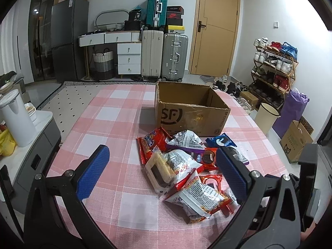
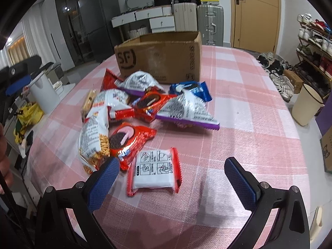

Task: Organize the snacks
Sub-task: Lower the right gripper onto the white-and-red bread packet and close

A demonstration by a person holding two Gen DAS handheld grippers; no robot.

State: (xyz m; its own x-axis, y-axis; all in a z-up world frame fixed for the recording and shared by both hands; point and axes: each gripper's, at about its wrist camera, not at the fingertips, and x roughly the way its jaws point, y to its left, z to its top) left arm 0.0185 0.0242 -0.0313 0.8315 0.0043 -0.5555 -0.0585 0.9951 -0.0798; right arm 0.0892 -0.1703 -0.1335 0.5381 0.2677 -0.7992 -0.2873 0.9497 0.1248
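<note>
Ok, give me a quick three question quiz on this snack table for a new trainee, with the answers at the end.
1. True or false: the cardboard box already holds snacks.
2. Which packet lies nearest the right gripper? A) the blue cookie packet B) the red-edged packet with white back C) a purple-edged bag
3. Fill in: the fingers of the left gripper are ____ over the snack pile.

Key
1. False as far as can be seen: its visible inside is bare and the packets lie on the checked tablecloth in front.
2. B
3. open
</note>
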